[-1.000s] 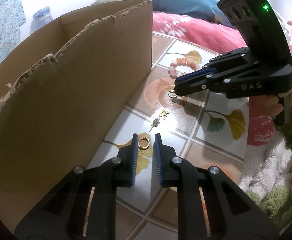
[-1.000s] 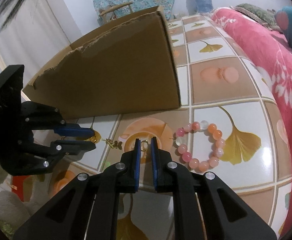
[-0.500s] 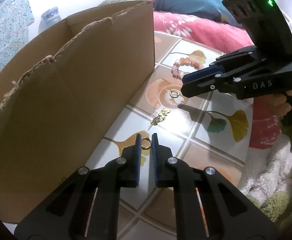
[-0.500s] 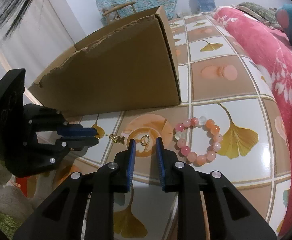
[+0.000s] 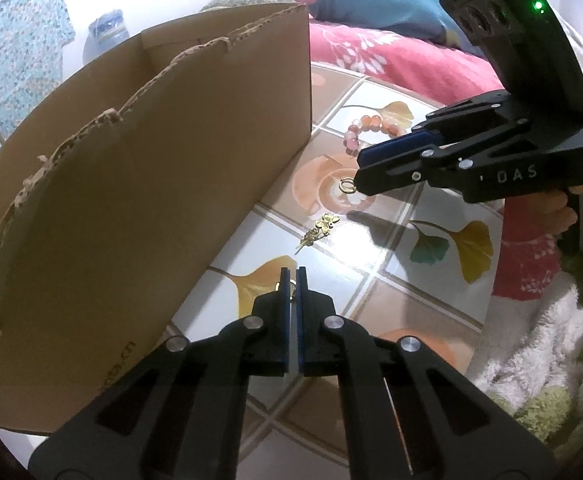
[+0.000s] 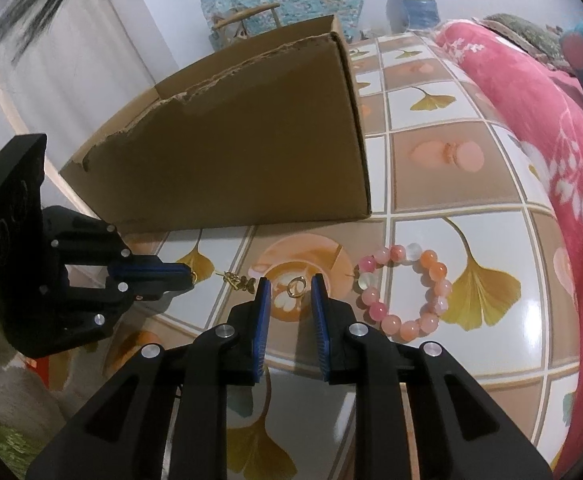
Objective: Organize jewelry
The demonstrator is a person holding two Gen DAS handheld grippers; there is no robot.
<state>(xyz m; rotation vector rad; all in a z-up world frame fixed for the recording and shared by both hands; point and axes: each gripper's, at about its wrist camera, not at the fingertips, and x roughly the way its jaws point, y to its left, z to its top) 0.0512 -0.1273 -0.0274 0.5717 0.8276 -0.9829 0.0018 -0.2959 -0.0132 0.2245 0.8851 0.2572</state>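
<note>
Tiled tabletop (image 6: 431, 184): your left gripper (image 5: 292, 276) has just closed, pinching the gold ring (image 5: 278, 286); right gripper (image 6: 287, 286) has just been opening, straddling another ring (image 6: 296, 287) untouched; cardboard box (image 5: 151, 184) close alongside.

The cardboard box (image 5: 139, 184) is matt brown corrugated board with a rough, torn upper edge. The table top (image 6: 487, 248) is glossy and smooth, printed with tiles and leaves, and throws back light. The small rings (image 6: 296, 287) and leaf pendant (image 5: 318, 231) look like shiny gold metal. The bead bracelet (image 6: 405, 286) is polished and translucent. Both grippers are matt black plastic with ribbed blue pads (image 6: 260, 320) and bright metal screws. The blanket (image 5: 539, 344) is fluffy pile.
</note>
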